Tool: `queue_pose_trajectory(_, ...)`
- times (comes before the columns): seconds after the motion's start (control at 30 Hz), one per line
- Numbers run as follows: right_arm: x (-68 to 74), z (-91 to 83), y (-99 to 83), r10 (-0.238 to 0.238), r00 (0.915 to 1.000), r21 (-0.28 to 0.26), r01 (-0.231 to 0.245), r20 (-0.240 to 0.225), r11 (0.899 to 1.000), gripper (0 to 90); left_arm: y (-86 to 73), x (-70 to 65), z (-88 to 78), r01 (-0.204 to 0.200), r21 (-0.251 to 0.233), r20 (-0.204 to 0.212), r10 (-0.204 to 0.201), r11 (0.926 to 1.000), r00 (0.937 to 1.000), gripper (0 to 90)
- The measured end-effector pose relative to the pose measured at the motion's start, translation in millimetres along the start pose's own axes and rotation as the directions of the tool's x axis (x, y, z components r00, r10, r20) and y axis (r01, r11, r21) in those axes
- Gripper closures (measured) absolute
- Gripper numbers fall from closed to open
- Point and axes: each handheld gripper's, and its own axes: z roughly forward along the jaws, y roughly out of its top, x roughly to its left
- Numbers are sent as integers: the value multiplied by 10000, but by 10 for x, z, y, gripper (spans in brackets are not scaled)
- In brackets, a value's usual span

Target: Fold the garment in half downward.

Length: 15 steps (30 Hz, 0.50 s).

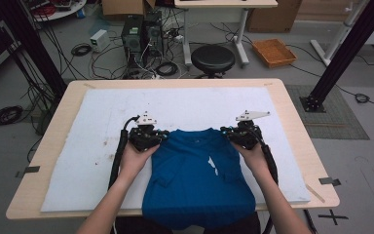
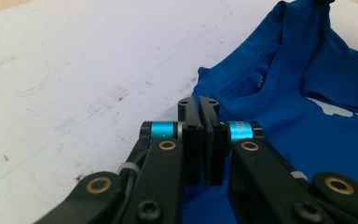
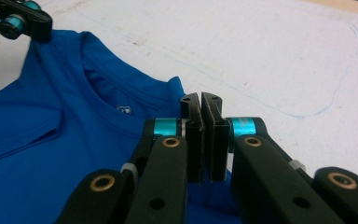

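A blue T-shirt (image 1: pixel 197 170) with a small white print lies on the white mat (image 1: pixel 97 122), collar toward the far side, hem hanging over the table's near edge. My left gripper (image 1: pixel 163 136) is shut on the shirt's left shoulder beside the collar. My right gripper (image 1: pixel 226 131) is shut on the other shoulder. In the left gripper view the jaws (image 2: pixel 199 100) are pressed together with blue cloth (image 2: pixel 307 84) under and behind them. The right gripper view has its closed tips (image 3: pixel 200 98) at the shoulder corner of the shirt (image 3: pixel 51 140), with the left gripper (image 3: pixel 18 21) at the top left.
The mat covers most of a light wooden table (image 1: pixel 294 126). Behind the table stand a black stool (image 1: pixel 213 58), computer towers (image 1: pixel 141 31) with loose cables, and an orange tray (image 1: pixel 273 52) on the floor. Black frame posts (image 1: pixel 343 53) rise on both sides.
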Motion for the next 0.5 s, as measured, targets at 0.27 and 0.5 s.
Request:
queue_pose_trajectory(0.27, 75, -110, -30, -154, 9996, -322, 147, -216, 9994, 884, -8, -84, -131, -126, -174, 20, 126, 9998, 9999, 878)
queue_pose_trajectory(0.5, 89, -249, -136, 69, 9988, -586, -98, -484, 9982, 884, -2, -202, -268, -388, -294, 217, 395, 9988, 9990, 878)
